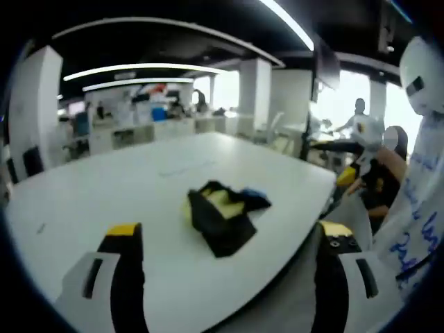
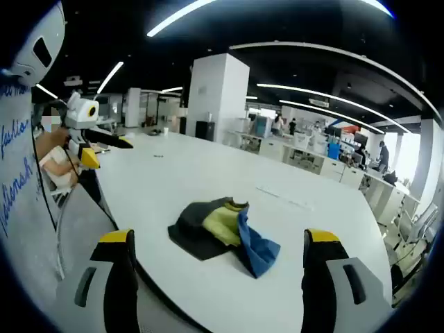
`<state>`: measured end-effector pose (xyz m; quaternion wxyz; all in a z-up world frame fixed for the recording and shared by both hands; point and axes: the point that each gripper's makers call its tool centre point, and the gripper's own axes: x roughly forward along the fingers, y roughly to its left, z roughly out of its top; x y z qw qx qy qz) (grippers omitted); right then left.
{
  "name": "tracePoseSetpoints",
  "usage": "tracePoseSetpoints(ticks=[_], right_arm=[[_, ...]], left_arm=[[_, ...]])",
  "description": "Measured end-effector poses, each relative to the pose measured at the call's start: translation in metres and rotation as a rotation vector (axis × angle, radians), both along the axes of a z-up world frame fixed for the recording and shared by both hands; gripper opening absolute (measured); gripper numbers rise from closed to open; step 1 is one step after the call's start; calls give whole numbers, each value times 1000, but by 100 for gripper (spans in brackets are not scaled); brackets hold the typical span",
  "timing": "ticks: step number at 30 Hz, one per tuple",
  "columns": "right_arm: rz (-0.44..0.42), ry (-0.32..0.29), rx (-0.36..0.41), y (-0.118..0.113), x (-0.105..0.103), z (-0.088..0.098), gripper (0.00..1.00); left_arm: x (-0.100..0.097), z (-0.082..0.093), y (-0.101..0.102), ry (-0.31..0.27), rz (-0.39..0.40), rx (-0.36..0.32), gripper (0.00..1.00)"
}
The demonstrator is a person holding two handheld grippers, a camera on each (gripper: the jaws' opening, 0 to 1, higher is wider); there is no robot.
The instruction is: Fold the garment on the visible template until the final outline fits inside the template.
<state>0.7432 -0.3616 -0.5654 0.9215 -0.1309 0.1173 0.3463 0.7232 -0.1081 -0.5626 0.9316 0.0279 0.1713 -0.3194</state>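
- The garment (image 2: 222, 232), a crumpled heap of black, yellow and blue, lies on the big white table (image 2: 208, 166) near its edge. In the right gripper view it sits at about 12 o'clock from the jaws.
- The right gripper (image 2: 220, 243) has its jaws spread wide and holds nothing.
- The left gripper (image 1: 229, 232) is spread wide too — empty, with the heap between its tips and a bit ahead.
- I cannot make out a template outline under the cloth, so the fold could end up in the wrong spot.
- The heap is bunched — a pinch might grab two layers and drag it all.
- Pulling toward the near edge could slide it off the table.
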Motion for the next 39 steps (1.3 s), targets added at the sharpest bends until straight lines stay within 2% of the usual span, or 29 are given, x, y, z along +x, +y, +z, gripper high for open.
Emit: tracePoseSetpoints(ticks=[16,21,26,29,31,32,34,36,39], right_arm=[[9,1,-3,2,0,0,100],[8,1,-3,1,0,0,100],[6,-13,8,1,3,4,97],[2,-32,14,-1,7,9,95],[2,-56,14,-2,11,16,91],[2,-66,20,-2,14,20,90],[18,-75,37,0,17,25,85],[36,-94,41,4,23,30,83],[68,-113,-7,14,36,31,76]], left_arm=[[0,1,2,-7,3,9,100],[-1,-2,2,-6,-6,34,100],[0,0,-2,-8,-11,11,100],[4,5,-3,-36,-9,-4,100],[7,13,-2,-85,-4,-22,100],[9,22,-2,-132,5,-40,100],[10,28,-2,-167,6,-46,99],[9,30,-2,-175,10,-40,95],[10,29,-3,-164,13,-45,89]])
